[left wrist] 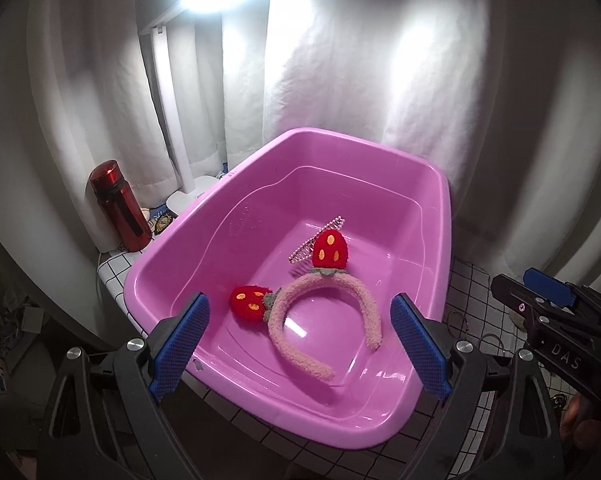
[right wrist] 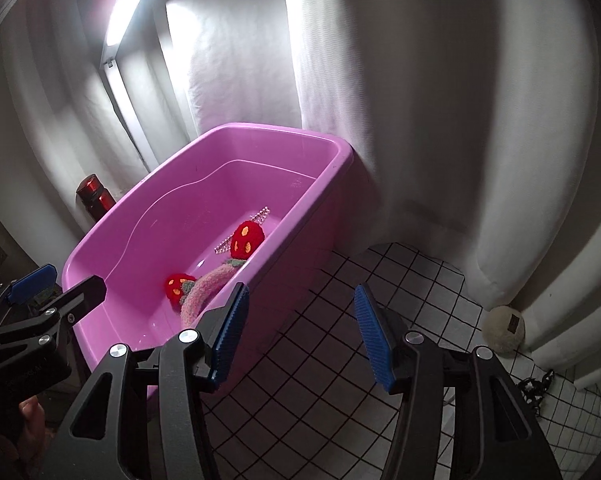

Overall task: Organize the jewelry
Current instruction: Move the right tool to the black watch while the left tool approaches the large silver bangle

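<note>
Headband (left wrist: 324, 316) fuzzy pink, curved | basin (left wrist: 440, 240) glossy plastic | left tool (left wrist: 300, 344), right tool (right wrist: 298, 336) spread, empty

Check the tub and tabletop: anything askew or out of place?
Pink strawberry headband lies on top of the tiara in the purple tub, so the two could tangle. A dark chain and thin rings lie loose on the grid tablecloth. Nothing looks damaged.

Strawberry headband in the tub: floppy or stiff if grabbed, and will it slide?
The strawberry headband holds an open arch while lying in the pink tub, so probably springy-stiff. Its fuzzy cover should grip the pads well. The plush strawberries look light but may wobble. On the glossy tub floor it would likely slide if pushed.
</note>
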